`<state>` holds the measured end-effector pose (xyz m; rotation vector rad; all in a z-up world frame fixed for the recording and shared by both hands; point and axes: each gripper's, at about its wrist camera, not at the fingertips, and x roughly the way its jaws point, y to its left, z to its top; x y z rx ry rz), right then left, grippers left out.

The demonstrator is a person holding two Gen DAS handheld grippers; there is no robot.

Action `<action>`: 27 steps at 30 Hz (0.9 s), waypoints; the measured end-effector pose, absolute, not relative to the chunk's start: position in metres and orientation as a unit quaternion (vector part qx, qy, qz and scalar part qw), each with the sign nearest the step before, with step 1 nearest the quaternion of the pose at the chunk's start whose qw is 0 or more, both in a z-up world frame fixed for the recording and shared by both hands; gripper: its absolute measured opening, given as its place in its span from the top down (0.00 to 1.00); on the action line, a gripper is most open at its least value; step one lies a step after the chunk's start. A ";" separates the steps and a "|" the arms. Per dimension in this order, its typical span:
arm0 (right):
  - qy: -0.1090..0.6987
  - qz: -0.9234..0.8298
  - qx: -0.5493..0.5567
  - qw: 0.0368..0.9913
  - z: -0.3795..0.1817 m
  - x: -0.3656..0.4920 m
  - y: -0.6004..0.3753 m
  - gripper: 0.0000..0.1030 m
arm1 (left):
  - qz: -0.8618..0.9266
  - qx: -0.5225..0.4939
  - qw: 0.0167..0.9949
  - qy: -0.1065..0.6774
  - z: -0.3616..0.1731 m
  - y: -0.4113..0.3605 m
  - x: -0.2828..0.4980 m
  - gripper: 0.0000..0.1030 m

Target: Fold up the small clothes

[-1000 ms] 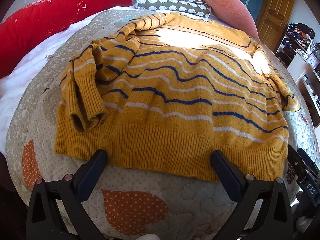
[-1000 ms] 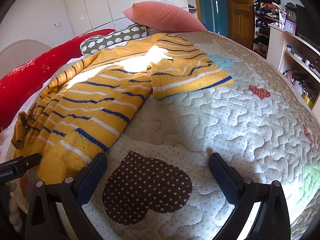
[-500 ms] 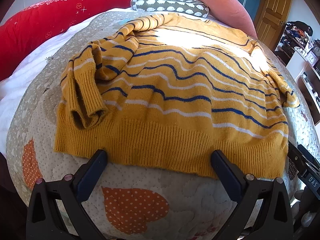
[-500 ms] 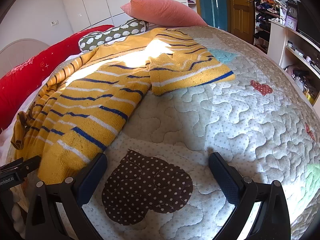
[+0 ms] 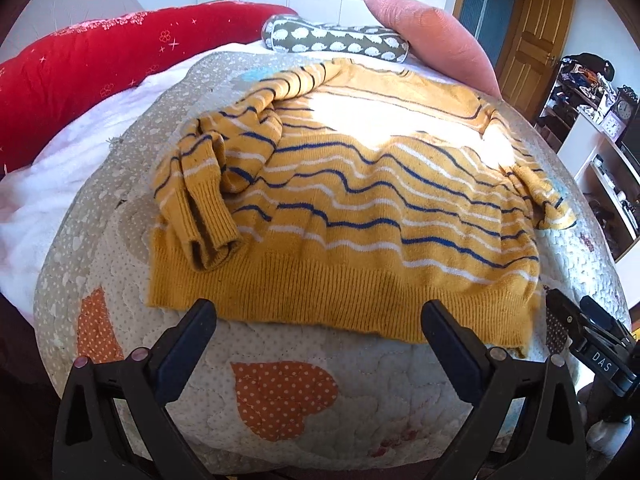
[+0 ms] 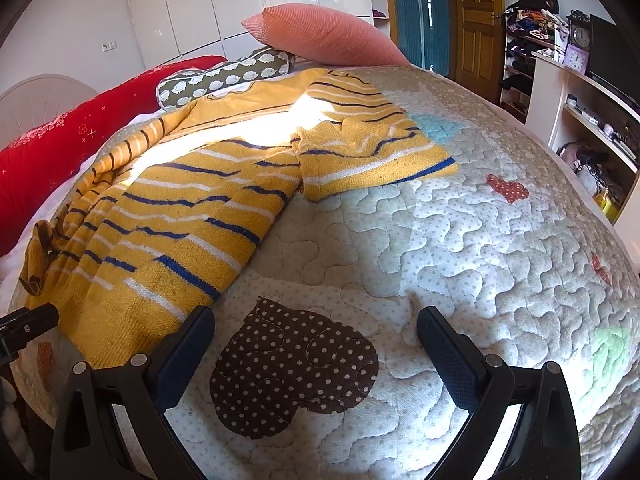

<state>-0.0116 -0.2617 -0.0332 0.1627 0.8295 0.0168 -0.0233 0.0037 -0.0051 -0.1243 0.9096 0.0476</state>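
Left gripper (image 5: 318,322) wide open, empty, backed off mustard striped knit sweater (image 5: 360,216) hem | right gripper (image 6: 316,330) wide open, empty, over bare quilted bedspread (image 6: 480,240)

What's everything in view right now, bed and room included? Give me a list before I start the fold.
sweater: 1, mustard yellow with blue and white stripes, spread flat on the quilt, one sleeve bunched on its front, hem nearest the grippers
quilt: 1, pale beige with heart patches, covering the bed
red bedding: 1, red with small white marks, along the far left of the bed
bolster: 1, olive with white pattern, at the bed head
pillow: 1, pink, at the bed head
door: 1, wooden, far right
shelves: white, cluttered, right wall
clocks: 2, on the shelf top
left gripper: 1, black, open, at the hem
right gripper: 1, black, open, over bare quilt
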 end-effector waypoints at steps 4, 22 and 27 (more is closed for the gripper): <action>0.384 0.004 0.082 0.920 -0.018 -0.025 -0.263 0.05 | 0.022 -0.057 0.914 0.401 0.017 0.004 -0.038 0.01; 0.340 0.043 0.041 0.939 0.016 -0.051 -0.231 0.07 | 0.066 -0.083 0.930 0.351 0.061 0.032 -0.062 0.01; 0.341 0.048 0.037 0.938 0.016 -0.052 -0.227 0.07 | 0.062 -0.091 0.925 0.363 0.056 0.035 -0.062 0.01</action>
